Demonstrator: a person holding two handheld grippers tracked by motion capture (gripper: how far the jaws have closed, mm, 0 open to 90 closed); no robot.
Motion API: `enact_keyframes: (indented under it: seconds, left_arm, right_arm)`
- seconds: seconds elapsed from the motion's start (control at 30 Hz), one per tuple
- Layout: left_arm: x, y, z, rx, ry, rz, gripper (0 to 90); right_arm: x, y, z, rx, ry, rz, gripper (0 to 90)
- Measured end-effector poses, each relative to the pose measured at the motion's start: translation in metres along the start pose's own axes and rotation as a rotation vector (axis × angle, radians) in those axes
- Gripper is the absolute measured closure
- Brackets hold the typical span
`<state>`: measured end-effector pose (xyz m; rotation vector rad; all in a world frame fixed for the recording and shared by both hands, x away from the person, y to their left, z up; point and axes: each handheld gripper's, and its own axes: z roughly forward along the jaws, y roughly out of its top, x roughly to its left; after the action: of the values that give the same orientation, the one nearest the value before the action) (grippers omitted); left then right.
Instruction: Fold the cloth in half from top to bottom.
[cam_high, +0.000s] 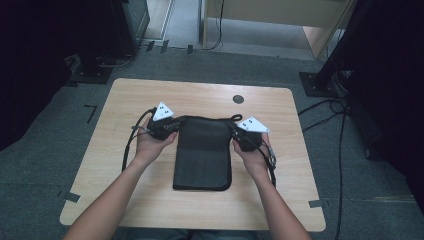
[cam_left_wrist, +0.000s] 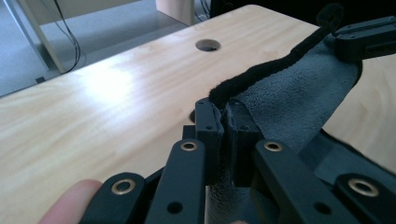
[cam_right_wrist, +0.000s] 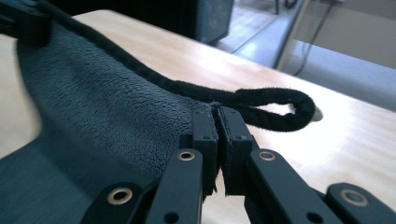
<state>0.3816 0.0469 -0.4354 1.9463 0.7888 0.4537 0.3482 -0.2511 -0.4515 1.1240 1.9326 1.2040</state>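
A dark grey cloth (cam_high: 202, 155) with a black corded hem lies lengthwise on the wooden table (cam_high: 145, 95), its far edge raised off the surface. My left gripper (cam_high: 170, 127) is shut on the cloth's far left corner; in the left gripper view the jaws (cam_left_wrist: 226, 109) pinch the fuzzy cloth (cam_left_wrist: 299, 93) just under the hem. My right gripper (cam_high: 239, 135) is shut on the far right corner. In the right gripper view its jaws (cam_right_wrist: 217, 112) clamp the cloth (cam_right_wrist: 102, 107) beside a black hanging loop (cam_right_wrist: 280, 109). The hem sags between the two grips.
A round cable hole (cam_high: 238, 99) sits near the table's far edge, beyond the cloth. Dark equipment stands (cam_high: 92, 70) flank the table on the grey carpet, and cables (cam_high: 325, 107) trail on the floor at the right. Bare wood lies on both sides of the cloth.
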Motion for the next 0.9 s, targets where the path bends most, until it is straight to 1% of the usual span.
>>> enact_keyframes:
  seconds: [0.07, 0.2, 0.23, 0.27, 0.3, 0.33, 0.37, 0.47, 0.5, 0.53, 0.57, 0.6, 0.67, 0.7, 0.8, 0.83, 0.9]
  left_arm:
    - [-0.007, -0.012, -0.01, -0.013, -0.022, -0.004, 85.8]
    - [-0.025, -0.037, -0.024, 0.007, -0.043, 0.026, 85.4]
    - [-0.029, -0.044, -0.026, 0.016, -0.058, 0.021, 85.4]
    - [-0.033, -0.05, -0.028, 0.024, -0.067, 0.029, 85.4]
    - [-0.038, -0.055, -0.03, 0.033, -0.067, 0.05, 85.3]
    - [-0.042, -0.061, -0.033, 0.044, -0.073, 0.065, 85.3]
    - [-0.047, -0.066, -0.035, 0.047, -0.083, 0.069, 85.3]
    - [-0.059, -0.084, -0.039, 0.093, -0.078, 0.124, 85.2]
    - [-0.062, -0.089, -0.039, 0.107, -0.085, 0.126, 85.1]
    - [-0.062, -0.089, -0.039, 0.107, -0.085, 0.126, 85.0]
    - [-0.064, -0.099, -0.04, 0.125, -0.097, 0.121, 84.6]
    - [-0.065, -0.102, -0.04, 0.124, -0.096, 0.115, 84.4]
    - [-0.065, -0.106, -0.041, 0.125, -0.094, 0.119, 84.2]
    - [-0.066, -0.105, -0.042, 0.121, -0.094, 0.114, 84.0]
    - [-0.064, -0.103, -0.049, 0.102, -0.107, 0.094, 83.4]
    - [-0.063, -0.103, -0.052, 0.101, -0.109, 0.097, 83.2]
    - [-0.063, -0.107, -0.054, 0.111, -0.114, 0.111, 83.0]
  right_arm:
    - [0.01, -0.009, -0.012, 0.001, 0.021, -0.018, 86.3]
    - [0.025, -0.029, -0.032, 0.014, 0.057, -0.023, 86.3]
    - [0.029, -0.034, -0.037, 0.02, 0.067, -0.027, 86.3]
    - [0.032, -0.04, -0.041, 0.032, 0.073, -0.039, 86.3]
    - [0.035, -0.047, -0.044, 0.043, 0.075, -0.05, 86.3]
    - [0.038, -0.053, -0.048, 0.054, 0.086, -0.053, 86.2]
    - [0.04, -0.058, -0.05, 0.065, 0.096, -0.053, 86.2]
    - [0.045, -0.072, -0.057, 0.108, 0.132, -0.011, 86.1]
    - [0.047, -0.077, -0.058, 0.117, 0.137, -0.022, 86.1]
    - [0.049, -0.081, -0.059, 0.136, 0.14, -0.033, 86.0]
    - [0.051, -0.085, -0.059, 0.152, 0.143, -0.048, 85.9]
    - [0.052, -0.088, -0.059, 0.156, 0.143, -0.061, 85.8]
    - [0.053, -0.091, -0.059, 0.164, 0.148, -0.053, 85.7]
    - [0.054, -0.091, -0.06, 0.161, 0.146, -0.045, 85.6]
    - [0.057, -0.086, -0.066, 0.134, 0.149, -0.05, 85.4]
    - [0.058, -0.085, -0.069, 0.126, 0.151, -0.052, 85.3]
    - [0.061, -0.086, -0.074, 0.128, 0.167, -0.061, 84.8]
